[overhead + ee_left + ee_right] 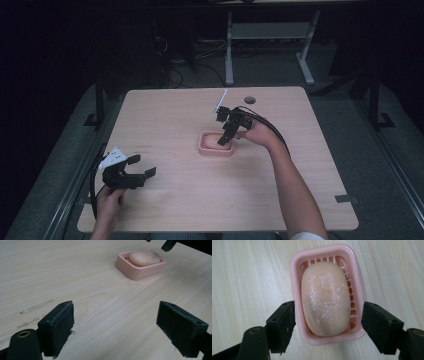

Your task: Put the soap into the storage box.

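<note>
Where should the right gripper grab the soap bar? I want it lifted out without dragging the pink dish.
Probably across the soap bar's narrow width, on its long rounded flanks, from straight above. It lies flat in the pink soap dish and bulges above the rim. The open right gripper now straddles the dish walls; narrow it inside them.

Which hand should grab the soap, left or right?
Right, probably. The right gripper hangs open directly above the soap bar in its pink soap dish, jaws straddling it. The left gripper sits open far off near the table's front-left corner.
</note>
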The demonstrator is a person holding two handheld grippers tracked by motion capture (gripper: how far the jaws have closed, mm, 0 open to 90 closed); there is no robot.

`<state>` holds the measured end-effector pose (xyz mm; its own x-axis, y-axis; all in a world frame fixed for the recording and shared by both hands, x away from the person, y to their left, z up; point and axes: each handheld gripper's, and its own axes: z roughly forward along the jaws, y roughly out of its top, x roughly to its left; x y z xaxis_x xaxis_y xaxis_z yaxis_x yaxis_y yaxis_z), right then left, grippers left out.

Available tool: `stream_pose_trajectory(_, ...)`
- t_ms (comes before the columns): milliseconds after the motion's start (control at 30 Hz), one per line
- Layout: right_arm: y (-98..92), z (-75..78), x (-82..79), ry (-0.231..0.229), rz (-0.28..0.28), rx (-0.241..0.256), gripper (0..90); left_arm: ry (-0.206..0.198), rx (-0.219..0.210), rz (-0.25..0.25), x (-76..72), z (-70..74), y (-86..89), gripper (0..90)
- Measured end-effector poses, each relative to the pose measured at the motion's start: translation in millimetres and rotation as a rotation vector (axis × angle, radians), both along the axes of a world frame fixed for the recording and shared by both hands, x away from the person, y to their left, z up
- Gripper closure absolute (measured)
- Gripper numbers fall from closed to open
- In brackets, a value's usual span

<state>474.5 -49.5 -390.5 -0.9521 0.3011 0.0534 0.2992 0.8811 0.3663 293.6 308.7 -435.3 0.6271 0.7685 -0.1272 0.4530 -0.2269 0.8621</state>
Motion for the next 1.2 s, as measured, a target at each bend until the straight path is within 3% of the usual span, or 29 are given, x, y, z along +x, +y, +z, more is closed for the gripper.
stream_pose_trajectory(1200,-46.9,2.2,-24.7,-0.005,-0.068,0.032,25.5,0.004,0.003,-0.002,0.1,-0.8,-3.5,14.3)
